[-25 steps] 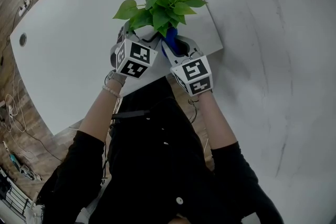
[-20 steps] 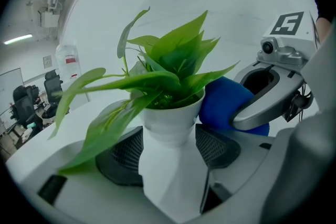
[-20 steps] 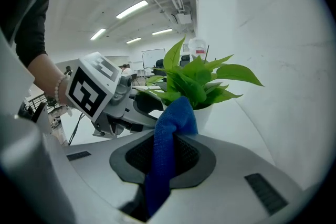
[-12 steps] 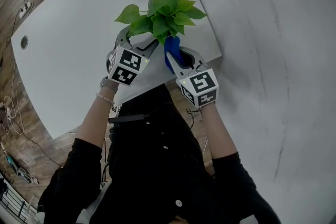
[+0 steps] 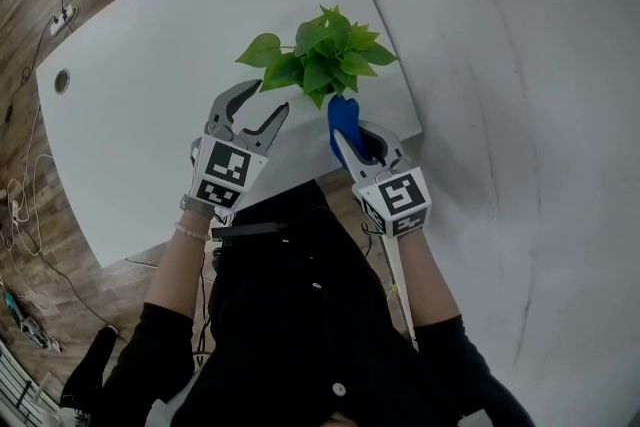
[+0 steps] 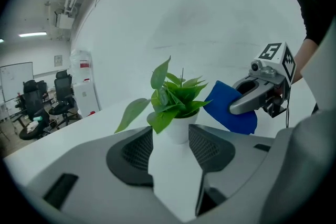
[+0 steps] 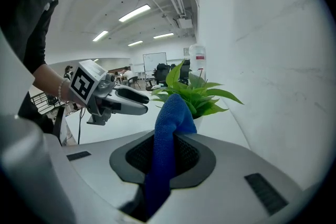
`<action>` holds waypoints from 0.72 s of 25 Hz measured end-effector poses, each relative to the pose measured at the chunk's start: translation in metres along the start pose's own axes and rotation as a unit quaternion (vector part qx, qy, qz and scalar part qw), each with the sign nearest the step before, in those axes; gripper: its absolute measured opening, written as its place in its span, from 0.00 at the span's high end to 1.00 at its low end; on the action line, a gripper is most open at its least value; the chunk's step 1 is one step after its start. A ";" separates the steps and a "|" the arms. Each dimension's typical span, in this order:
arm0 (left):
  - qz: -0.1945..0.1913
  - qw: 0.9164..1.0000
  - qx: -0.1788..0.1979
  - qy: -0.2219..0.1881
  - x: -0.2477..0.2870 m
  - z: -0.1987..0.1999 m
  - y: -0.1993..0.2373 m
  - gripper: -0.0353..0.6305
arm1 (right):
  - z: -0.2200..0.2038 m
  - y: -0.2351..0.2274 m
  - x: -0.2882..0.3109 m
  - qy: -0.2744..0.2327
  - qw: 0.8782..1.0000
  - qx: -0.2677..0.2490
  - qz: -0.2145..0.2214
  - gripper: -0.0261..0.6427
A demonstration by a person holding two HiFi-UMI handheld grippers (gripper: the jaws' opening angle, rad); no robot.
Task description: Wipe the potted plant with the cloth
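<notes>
The right gripper (image 7: 163,157) has its jaws pressed together on a royal-blue folded cloth (image 7: 173,113). The fabric is pinched between the ribbed black pads, and its rounded upper end stands above them. From where I stand, that blue end sits just under the near side of the foliage; I cannot tell whether it brushes the leaves.

The left gripper (image 5: 268,100), grey with a marker cube at its back, has its jaws spread. They have just been closing somewhat, and nothing is between them. Through the gap, only bare tabletop shows, with the pot farther off. Its tips point at the left side of the plant and stand near the outermost leaf without touching it.

The small potted plant with broad, bright green leaves (image 5: 325,60) stands upright in a plain white tapered pot (image 6: 178,131). It sits near the right-hand corner of the white curved-edged table (image 5: 150,85), close by the pale grey wall (image 5: 520,65). One long leaf hangs out to the left, towards the left gripper.

A person in black clothing (image 5: 300,315) holds both grippers out over the near edge of the table. Farther off, a round cable hole (image 5: 62,80) sits in the tabletop, and black office chairs (image 6: 31,107) stand on the wooden floor (image 5: 30,215).
</notes>
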State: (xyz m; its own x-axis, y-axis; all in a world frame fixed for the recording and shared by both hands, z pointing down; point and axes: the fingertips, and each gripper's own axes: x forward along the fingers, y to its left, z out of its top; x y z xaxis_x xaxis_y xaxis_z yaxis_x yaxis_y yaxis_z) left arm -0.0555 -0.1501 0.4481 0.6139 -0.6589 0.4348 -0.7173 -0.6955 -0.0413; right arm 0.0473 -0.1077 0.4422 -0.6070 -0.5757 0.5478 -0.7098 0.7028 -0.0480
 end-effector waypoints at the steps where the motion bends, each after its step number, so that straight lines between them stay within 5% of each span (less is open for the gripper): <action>1: 0.008 1.000 -0.001 -0.004 -0.007 0.003 0.002 0.63 | 0.003 0.002 -0.004 -0.001 1.000 -0.004 0.003 0.83; 8: 0.062 0.997 0.003 -0.051 -0.050 0.041 0.015 0.88 | 0.039 0.009 -0.028 -0.045 0.999 -0.004 0.010 0.83; 18: 0.127 0.984 -0.016 -0.121 -0.103 0.117 0.024 0.93 | 0.126 0.006 -0.062 -0.147 0.989 -0.028 -0.002 0.83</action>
State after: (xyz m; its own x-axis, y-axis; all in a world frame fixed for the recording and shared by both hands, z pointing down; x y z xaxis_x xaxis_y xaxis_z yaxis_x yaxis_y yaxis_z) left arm -0.0978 -0.1328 0.2972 0.4721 -0.8617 0.1861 -0.8649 -0.4936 -0.0916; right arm 0.0355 -0.1202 0.3022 -0.6881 -0.6687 0.2815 -0.6960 0.7180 0.0043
